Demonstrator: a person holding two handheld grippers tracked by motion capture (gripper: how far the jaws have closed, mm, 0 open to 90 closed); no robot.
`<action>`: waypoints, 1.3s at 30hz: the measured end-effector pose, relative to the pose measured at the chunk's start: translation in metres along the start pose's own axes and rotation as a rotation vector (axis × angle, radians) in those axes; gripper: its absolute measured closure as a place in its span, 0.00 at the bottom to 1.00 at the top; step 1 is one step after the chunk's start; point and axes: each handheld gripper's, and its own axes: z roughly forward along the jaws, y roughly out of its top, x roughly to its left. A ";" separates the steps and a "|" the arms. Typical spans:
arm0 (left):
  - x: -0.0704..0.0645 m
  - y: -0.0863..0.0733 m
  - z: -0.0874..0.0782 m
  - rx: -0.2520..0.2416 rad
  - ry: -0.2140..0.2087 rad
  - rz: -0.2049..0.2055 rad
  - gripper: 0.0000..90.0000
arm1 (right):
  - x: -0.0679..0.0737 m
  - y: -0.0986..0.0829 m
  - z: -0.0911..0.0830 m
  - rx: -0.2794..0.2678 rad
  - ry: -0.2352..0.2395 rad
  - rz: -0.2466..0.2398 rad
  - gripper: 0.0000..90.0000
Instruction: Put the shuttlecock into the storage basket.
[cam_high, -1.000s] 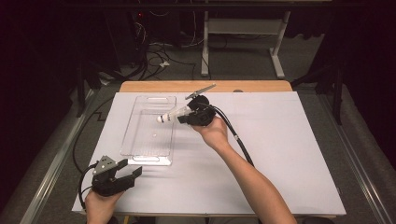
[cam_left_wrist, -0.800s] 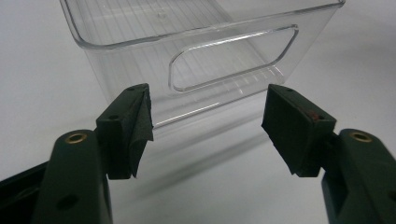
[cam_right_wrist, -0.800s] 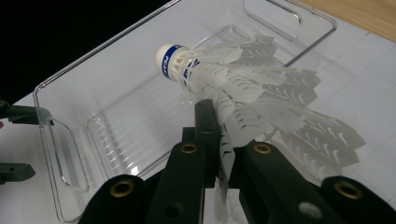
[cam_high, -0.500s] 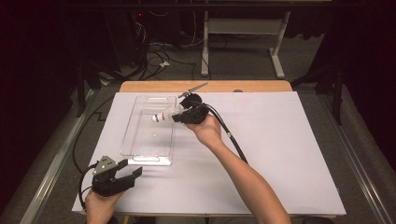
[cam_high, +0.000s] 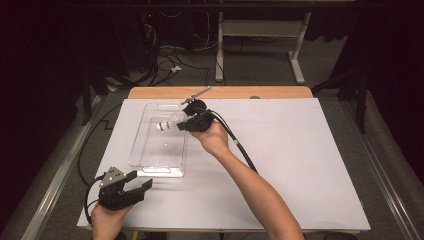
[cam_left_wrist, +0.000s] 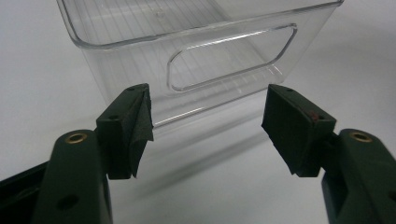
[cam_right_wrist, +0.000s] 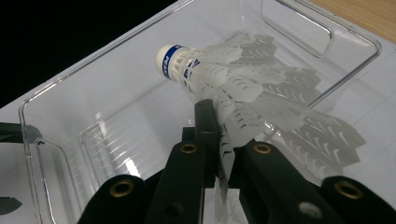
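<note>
Over the bin (cam_high: 159, 142), shuttlecock (cam_high: 170, 123) farther left now.

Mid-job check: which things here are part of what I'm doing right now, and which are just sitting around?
In the job:
- shuttlecock, clamped by its feather skirt in the right gripper
- clear plastic bin, under the shuttlecock
- left gripper, open, facing the bin's handle end

Lying about:
- white table cover
- wooden table edge
- cables on the floor
- white desk frame
</note>
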 end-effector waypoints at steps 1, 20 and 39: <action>0.000 0.000 0.000 0.001 0.000 0.001 0.38 | 0.001 0.001 0.001 0.002 -0.001 0.002 0.99; 0.000 0.000 0.001 0.004 -0.006 0.003 0.38 | 0.007 0.013 0.023 0.034 0.001 -0.006 0.99; 0.000 0.000 0.001 0.004 -0.012 0.004 0.38 | 0.012 0.017 0.046 0.076 -0.025 -0.007 0.99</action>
